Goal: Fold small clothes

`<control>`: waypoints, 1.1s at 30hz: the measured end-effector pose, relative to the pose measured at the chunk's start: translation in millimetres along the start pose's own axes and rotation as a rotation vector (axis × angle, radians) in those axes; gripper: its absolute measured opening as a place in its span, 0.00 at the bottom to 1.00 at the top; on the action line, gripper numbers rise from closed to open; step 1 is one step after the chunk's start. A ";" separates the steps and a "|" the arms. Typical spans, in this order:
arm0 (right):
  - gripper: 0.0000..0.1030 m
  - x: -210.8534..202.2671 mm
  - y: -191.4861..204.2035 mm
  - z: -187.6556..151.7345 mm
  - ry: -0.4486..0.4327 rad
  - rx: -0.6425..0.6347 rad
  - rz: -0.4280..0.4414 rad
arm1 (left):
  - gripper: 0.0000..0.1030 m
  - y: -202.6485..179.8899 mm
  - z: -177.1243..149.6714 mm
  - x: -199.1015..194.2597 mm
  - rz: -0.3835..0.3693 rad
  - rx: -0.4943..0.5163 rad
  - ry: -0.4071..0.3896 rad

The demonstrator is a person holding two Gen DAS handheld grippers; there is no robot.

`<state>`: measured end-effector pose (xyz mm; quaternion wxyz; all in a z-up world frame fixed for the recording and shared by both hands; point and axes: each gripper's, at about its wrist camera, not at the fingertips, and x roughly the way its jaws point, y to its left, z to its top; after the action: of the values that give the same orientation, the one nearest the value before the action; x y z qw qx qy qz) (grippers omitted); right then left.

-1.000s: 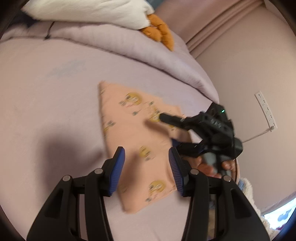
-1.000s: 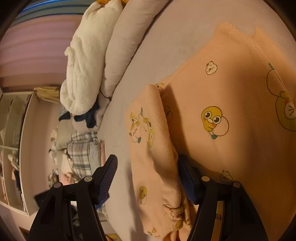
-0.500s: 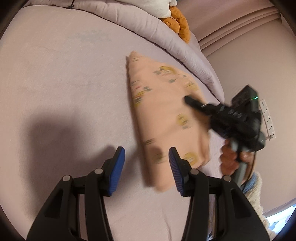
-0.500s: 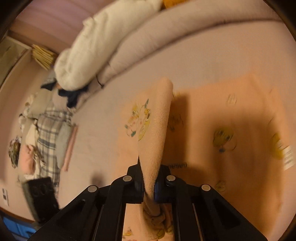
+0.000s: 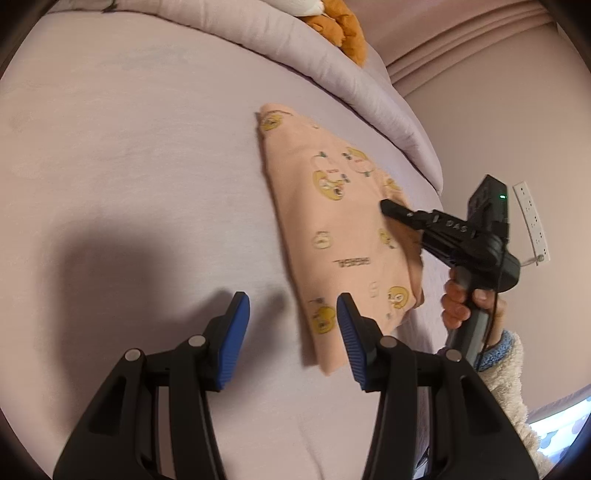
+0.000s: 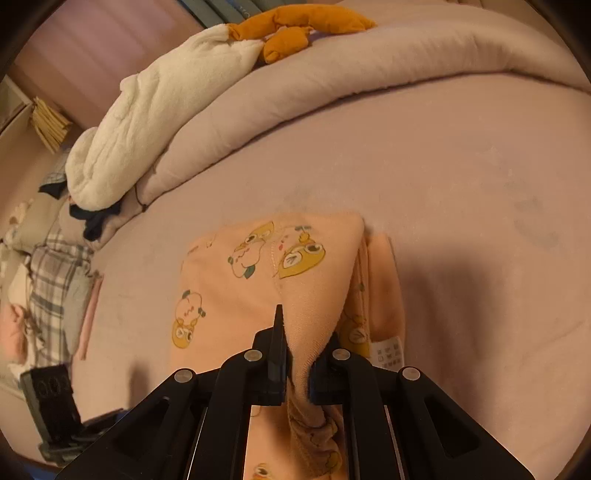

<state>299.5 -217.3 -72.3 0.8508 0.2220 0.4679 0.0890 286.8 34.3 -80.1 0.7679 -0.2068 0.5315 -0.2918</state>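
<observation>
garment: peach baby top w/ duck prints [image 5: 332,236], lying on the lilac bed sheet [image 5: 140,155], partly folded. From my left cam its long axis runs from near the L fingers away toward the rolled duvet [image 5: 332,62], tilted a bit to the right.

R gripper: right gripper [image 6: 298,363] is clamped hard on a bunched fold of the top. Cloth tents up between the black jaws, no gap that I can see. A layer hangs off to the right w/ the care label [image 6: 388,353] showing.

L gripper: left gripper [image 5: 291,332] is wide open, holding nothing, hovering over the sheet. Its right blue pad [image 5: 349,334] sits just over the near corner of the top, the left pad [image 5: 232,339] is over bare sheet.

key relation: the fabric lies fwd and to the right of my L fingers, so I'd guess the near corner is the L side's job, and the R already owns the far-right edge. From the left cam the R tool comes in from the right side, tips over the middle of the cloth.

next imo: looks like the R carries its pinched flap across the long axis while the L pins or grabs the near end. Not done yet, edges don't line up.

risk: thick bunch in the R jaws, could drag the lower layers along.

bg stuff: white plush blanket [image 6: 147,122] + orange soft toy [image 6: 295,29] up on the duvet, well apart from the work.
</observation>
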 end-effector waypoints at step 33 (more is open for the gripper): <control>0.32 -53.1 3.6 -81.8 -0.029 -0.241 -0.091 | 0.47 -40.5 5.9 46.1 -0.041 0.058 0.049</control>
<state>202.3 -209.1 -68.4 0.8812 0.0978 0.4510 0.1026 295.3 -26.5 -84.6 0.7542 -0.1883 0.5370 -0.3276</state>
